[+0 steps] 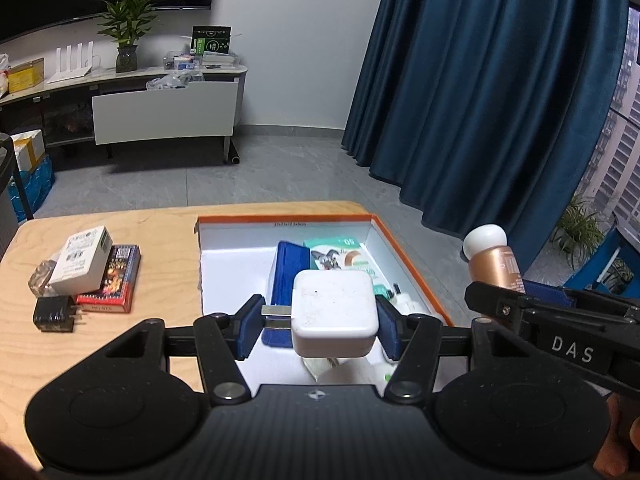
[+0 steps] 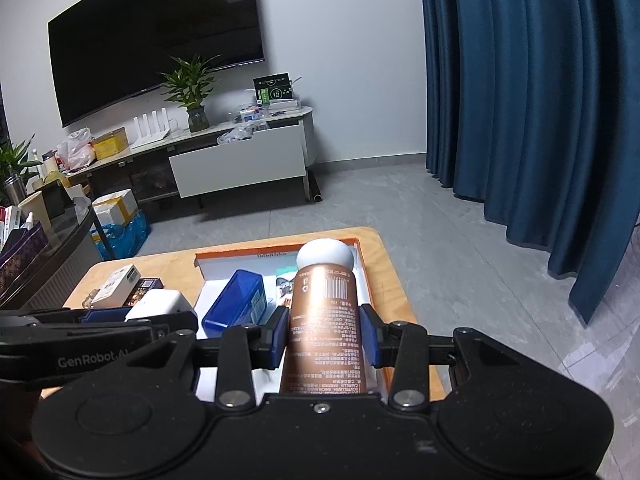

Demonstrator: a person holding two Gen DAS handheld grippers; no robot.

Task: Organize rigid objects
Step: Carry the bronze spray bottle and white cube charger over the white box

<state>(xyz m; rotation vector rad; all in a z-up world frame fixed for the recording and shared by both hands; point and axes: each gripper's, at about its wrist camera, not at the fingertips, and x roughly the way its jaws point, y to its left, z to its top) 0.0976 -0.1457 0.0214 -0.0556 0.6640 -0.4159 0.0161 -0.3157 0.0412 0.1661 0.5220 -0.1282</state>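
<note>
My left gripper [image 1: 320,320] is shut on a white square charger [image 1: 334,314], its metal prongs toward the left pad, held above the near part of an orange-rimmed white box [image 1: 280,221]. The box holds a blue case [image 1: 290,268] and a cartoon-printed packet [image 1: 340,258]. My right gripper [image 2: 324,334] is shut on a copper tube [image 2: 324,312] with a round white cap [image 2: 325,254], over the box's right side. That tube [image 1: 496,264] shows at the right of the left wrist view, and the charger [image 2: 160,304] at the left of the right wrist view.
On the wooden table [image 1: 160,232] left of the box lie a white carton [image 1: 82,260], a red and blue card pack [image 1: 116,280], a black plug adapter [image 1: 54,314] and a clear item [image 1: 40,276]. Blue curtains [image 1: 480,100] hang to the right; a TV cabinet [image 1: 160,112] stands far back.
</note>
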